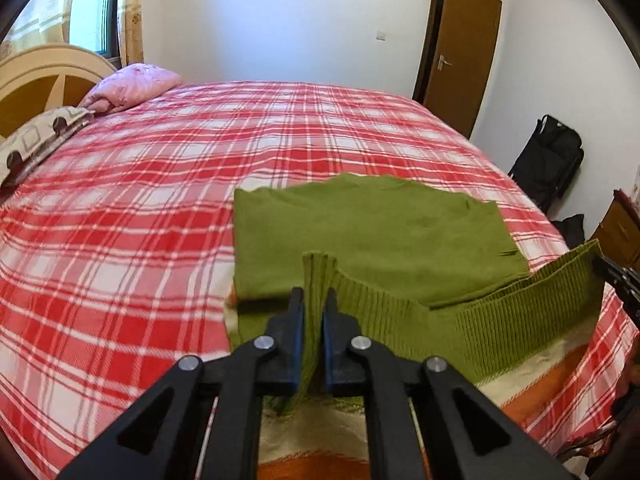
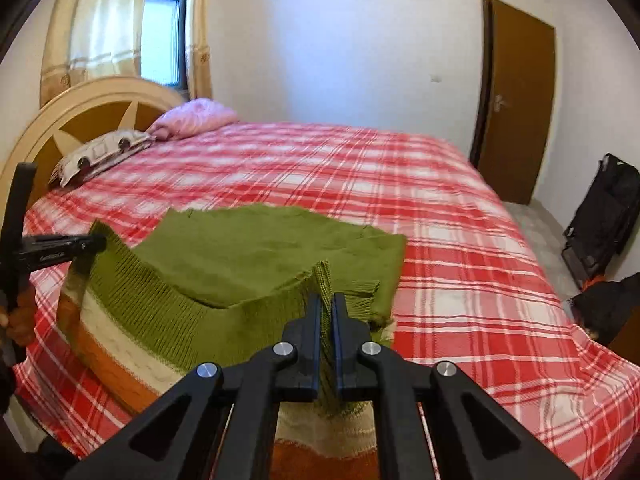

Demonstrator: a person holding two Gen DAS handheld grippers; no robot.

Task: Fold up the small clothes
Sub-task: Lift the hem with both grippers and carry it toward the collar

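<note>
1 green knit sweater (image 1: 372,236) at bed's (image 1: 120,208) near edge; left gripper (image 1: 314,300) and right gripper (image 2: 326,304) each clamped on a corner of its lifted ribbed hem; 2 pillows (image 1: 136,86) by headboard

- A home bedroom: a wide bed (image 2: 400,208) under a red plaid cover.
- Pillows (image 2: 192,118) against a curved headboard (image 2: 80,120).
- Curtained window (image 2: 160,28), wooden door (image 2: 516,104); apparently luggage (image 2: 604,208) by the wall.

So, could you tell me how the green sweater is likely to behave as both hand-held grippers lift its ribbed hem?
The green sweater is probably floppy: its ribbed hem sags between the left hand-held gripper and the right hand-held gripper. It likely won't slip, since the knit is pinched between closed fingers. It seems light.
</note>
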